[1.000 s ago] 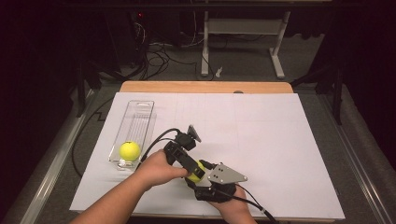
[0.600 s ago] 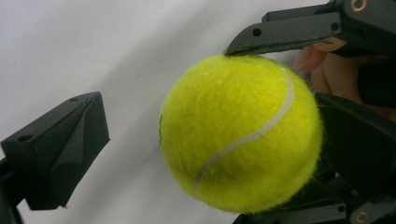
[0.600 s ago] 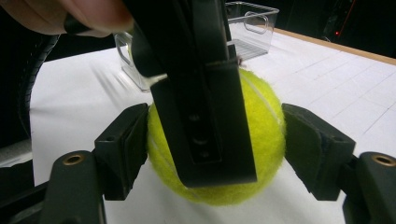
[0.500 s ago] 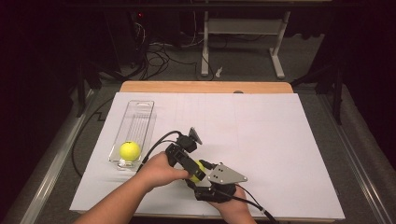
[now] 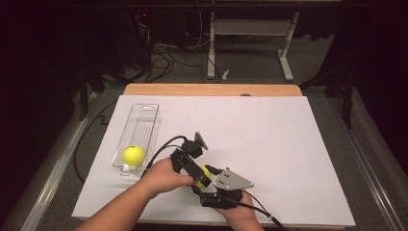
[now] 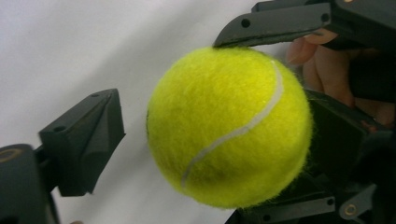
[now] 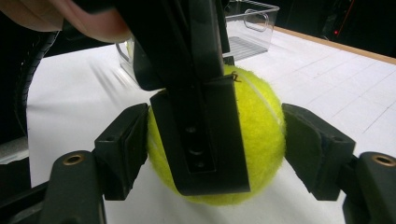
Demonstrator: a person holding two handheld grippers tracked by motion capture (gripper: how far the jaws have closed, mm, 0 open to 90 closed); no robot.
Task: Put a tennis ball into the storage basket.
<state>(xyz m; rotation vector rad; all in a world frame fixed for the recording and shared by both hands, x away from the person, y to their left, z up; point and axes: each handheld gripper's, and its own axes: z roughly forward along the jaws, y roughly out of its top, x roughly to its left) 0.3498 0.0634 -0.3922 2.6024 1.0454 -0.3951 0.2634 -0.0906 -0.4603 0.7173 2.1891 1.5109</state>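
Observation:
A yellow tennis ball (image 5: 206, 172) sits near the front edge of the white sheet, between the two hands. My right gripper (image 7: 219, 149) is shut on the tennis ball (image 7: 261, 126), one pad pressing each side. My left gripper (image 6: 219, 135) reaches around the same ball (image 6: 229, 126) from the other side. Its jaws have just been closing with the ball between them. Its left finger (image 6: 84, 140) still stands a little apart from the felt. In the high view the left gripper (image 5: 198, 173) meets the right gripper (image 5: 208, 182) at the ball.
A clear plastic tray (image 5: 144, 115) lies on the left of the sheet, with a second tennis ball (image 5: 133, 155) at its near end. The wooden table edge (image 5: 211, 89) runs along the back. Cables trail from both grippers.

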